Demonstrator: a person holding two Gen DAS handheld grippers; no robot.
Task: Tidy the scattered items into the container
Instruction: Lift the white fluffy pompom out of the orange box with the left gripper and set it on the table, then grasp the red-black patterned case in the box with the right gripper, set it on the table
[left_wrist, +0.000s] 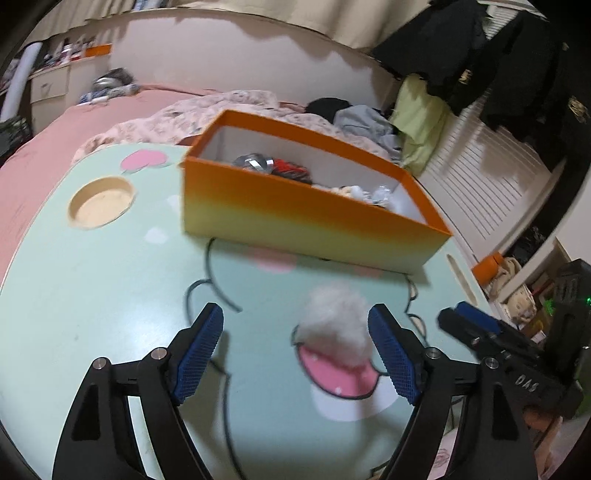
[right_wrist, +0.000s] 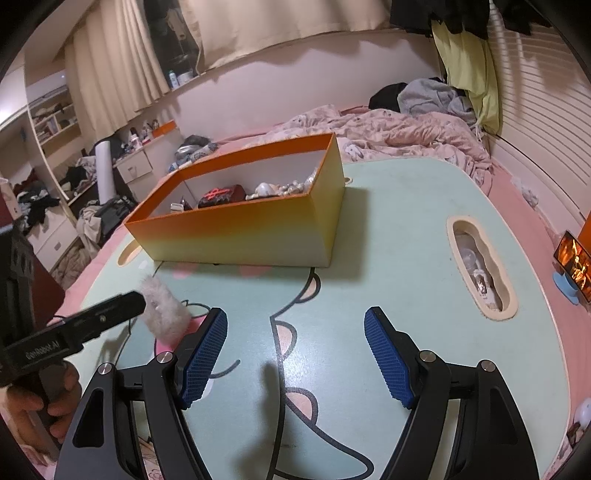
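Fluff (left_wrist: 334, 319) blurred between left gripper (left_wrist: 295, 332) fingers

You've got a white fluffy pom-pom (left_wrist: 334, 321) lying on the mint counter (left_wrist: 110, 295) just in front of the orange-to-yellow box (left_wrist: 295, 218), which sits open-topped w/ a dark red-marked item (right_wrist: 221, 195) & small pale bits (right_wrist: 284, 188) already inside.

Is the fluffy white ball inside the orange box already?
No, the fluffy white ball lies on the green table in front of the orange box, not inside it.
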